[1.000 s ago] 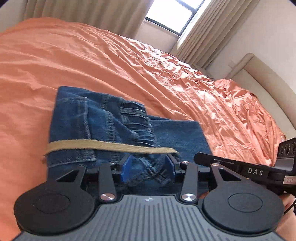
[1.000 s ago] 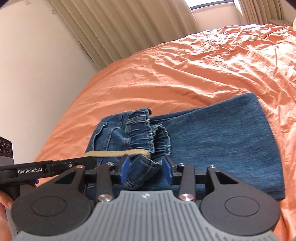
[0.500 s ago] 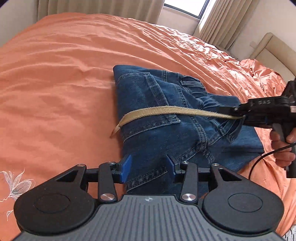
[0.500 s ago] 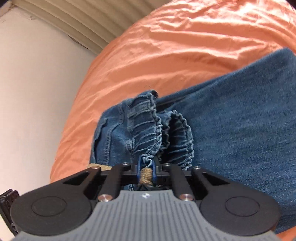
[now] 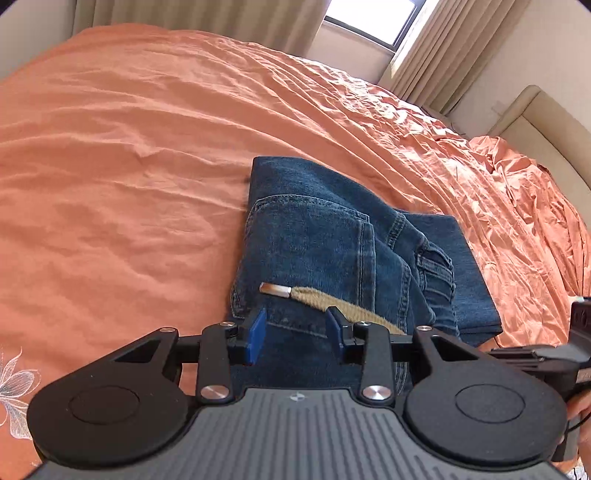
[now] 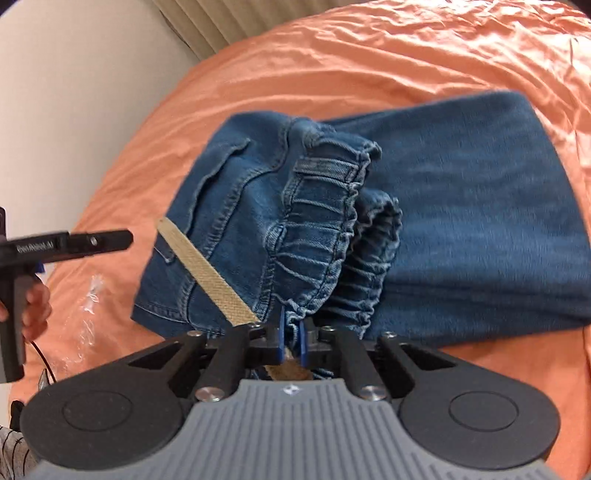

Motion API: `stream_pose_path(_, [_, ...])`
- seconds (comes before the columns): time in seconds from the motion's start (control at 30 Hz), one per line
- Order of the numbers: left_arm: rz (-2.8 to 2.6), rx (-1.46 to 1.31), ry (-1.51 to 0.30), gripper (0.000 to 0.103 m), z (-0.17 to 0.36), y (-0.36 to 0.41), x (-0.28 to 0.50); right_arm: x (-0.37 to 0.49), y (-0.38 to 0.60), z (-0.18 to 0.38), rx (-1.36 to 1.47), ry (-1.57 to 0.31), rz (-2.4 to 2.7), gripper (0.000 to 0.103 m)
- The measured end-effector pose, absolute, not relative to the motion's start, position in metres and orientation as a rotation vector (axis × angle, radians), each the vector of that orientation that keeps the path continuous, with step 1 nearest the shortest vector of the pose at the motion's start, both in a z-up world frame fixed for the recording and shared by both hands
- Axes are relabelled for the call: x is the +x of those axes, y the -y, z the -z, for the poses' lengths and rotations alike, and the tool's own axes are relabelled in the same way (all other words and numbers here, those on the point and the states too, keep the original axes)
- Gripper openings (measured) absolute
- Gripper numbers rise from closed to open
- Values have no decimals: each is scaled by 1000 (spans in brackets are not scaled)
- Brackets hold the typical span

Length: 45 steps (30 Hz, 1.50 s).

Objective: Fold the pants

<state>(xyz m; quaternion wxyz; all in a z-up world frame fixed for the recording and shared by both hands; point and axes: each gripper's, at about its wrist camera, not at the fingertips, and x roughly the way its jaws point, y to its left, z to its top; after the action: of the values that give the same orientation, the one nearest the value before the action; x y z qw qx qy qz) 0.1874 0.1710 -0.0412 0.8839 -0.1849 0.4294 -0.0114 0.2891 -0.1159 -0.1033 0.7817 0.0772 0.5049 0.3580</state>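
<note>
Folded blue denim pants lie on a bed covered by an orange sheet, with the gathered elastic waistband on top of the fold and turned toward the right wrist camera.

The right tongs are closed tight on the edge of the waistband, with the tan woven drawstring pinched in the same grip. This matches half a second ago, though the view now sits higher and shows more of the pants.

The left tongs are spread wide and hold nothing. They hang just above the near edge of the denim. The free end of the drawstring, with its metal tip, now rests slack on the back pocket area just ahead of the left tongs; half a second ago it stretched taut across the pants.

Compared with a second ago, the right tongs have gone from wide to clamped.

Curtains and a window stand beyond the bed.
</note>
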Motion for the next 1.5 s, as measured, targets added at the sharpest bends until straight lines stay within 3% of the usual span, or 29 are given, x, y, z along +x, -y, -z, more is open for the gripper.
stream_pose_path(0.13, [6,-379,-945,42,53,-159,206,281,118,102,154,-1063,-783,3])
stream_pose_path(0.23, [2,-337,-985,42,62,-152,215,287,128,94,212,-1061,-799,12])
stream_pose_path(0.3, [2,-316,-1001,42,65,-149,218,298,135,88,268,-1050,-789,37])
stream_pose_path(0.33, [2,-312,-1007,42,66,-149,219,304,140,84,304,-1042,-783,40])
stream_pose_path(0.63, [4,-305,-992,42,50,-152,224,379,160,128,805,-1179,-701,43])
stream_pose_path(0.73, [-1,-306,-980,42,46,-155,229,384,158,140,845,-1208,-667,41])
stream_pose_path(0.8, [-8,-317,-972,42,44,-157,231,385,158,140,872,-1210,-663,19])
stream_pose_path(0.9, [-26,-330,-951,41,42,-160,231,382,154,112,767,-1156,-692,11])
stream_pose_path(1.13, [-102,-375,-848,37,26,-174,223,394,127,-20,576,-940,-834,7])
stream_pose_path(1.2, [-129,-399,-824,36,19,-179,222,402,128,-59,565,-880,-861,0])
stream_pose_path(1.27, [-126,-421,-812,36,15,-182,223,409,134,-82,518,-846,-835,0])
stream_pose_path(1.37, [-109,-421,-811,36,13,-180,228,423,155,-89,473,-853,-764,0])
stream_pose_path(1.5, [-80,-409,-826,36,22,-172,232,434,206,-56,426,-892,-598,0])
